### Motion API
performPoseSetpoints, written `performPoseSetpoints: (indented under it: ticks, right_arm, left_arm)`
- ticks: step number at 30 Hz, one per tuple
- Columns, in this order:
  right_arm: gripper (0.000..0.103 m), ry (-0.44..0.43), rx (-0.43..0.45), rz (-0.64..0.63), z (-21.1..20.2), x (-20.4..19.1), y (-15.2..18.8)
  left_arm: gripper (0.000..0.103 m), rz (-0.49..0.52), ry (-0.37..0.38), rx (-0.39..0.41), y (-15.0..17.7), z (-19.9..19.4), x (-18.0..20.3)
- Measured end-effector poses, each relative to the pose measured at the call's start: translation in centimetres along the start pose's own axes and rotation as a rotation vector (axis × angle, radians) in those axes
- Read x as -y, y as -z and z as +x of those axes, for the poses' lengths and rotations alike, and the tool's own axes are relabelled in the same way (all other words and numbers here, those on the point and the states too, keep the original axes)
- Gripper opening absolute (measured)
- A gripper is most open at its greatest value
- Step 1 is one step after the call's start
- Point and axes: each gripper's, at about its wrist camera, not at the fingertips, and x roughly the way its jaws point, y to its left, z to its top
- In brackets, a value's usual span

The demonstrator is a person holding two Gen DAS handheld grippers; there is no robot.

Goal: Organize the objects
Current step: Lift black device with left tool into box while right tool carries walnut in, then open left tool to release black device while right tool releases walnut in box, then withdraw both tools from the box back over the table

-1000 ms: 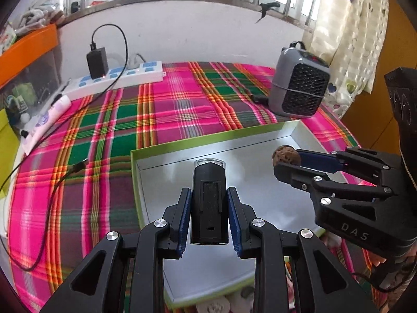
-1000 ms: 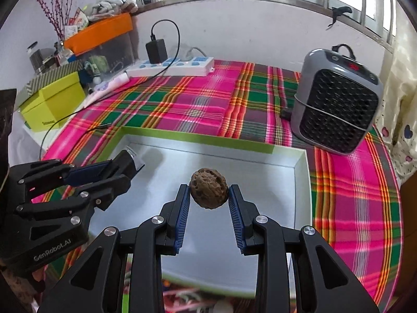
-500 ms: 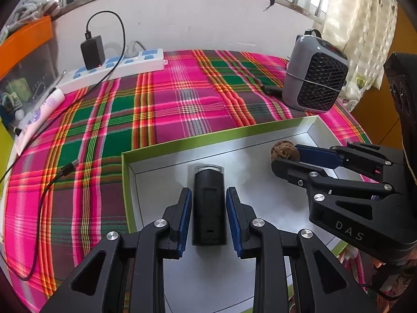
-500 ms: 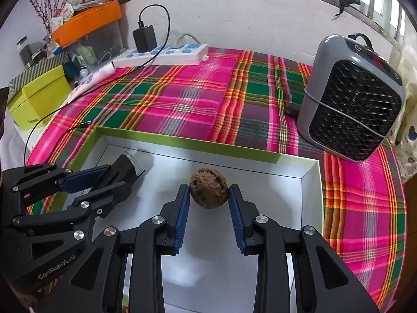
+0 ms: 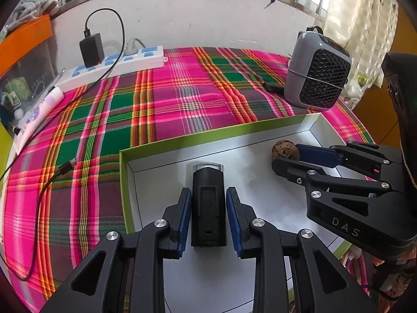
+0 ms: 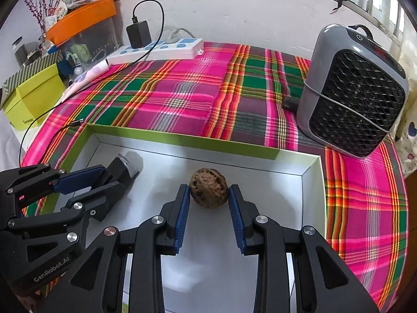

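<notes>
The black rectangular device is hiding its lower end behind blue pads. The green-edged white cardboard tray is running off the frame's bottom edge, near side unseen.

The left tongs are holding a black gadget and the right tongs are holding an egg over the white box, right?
Not an egg. The right wrist view shows the right tongs gripping a brown, wrinkly walnut. The rest fits: the left tongs hold the black gadget over the white box.
</notes>
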Motion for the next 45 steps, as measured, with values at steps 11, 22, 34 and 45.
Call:
performPoseSetpoints:
  ticks: [11, 22, 34, 45]
  right_arm:
    - [0.047, -0.01, 0.008, 0.019, 0.1, 0.1, 0.3]
    - [0.048, 0.0, 0.04, 0.035, -1.6, 0.0, 0.9]
    - [0.048, -0.001, 0.083, 0.062, -5.0, -0.1, 2.7]
    - [0.048, -0.003, 0.125, 0.085, -8.2, -0.4, 5.5]
  left_arm:
    - [0.028, -0.01, -0.001, 0.006, -0.1, -0.4, -0.1]
    - [0.034, -0.029, 0.007, 0.05, 0.5, -2.7, -0.3]
    - [0.037, -0.046, 0.003, 0.1, 2.8, -6.5, -0.6]
    - [0.037, -0.057, -0.011, 0.144, 5.7, -9.8, -0.6]
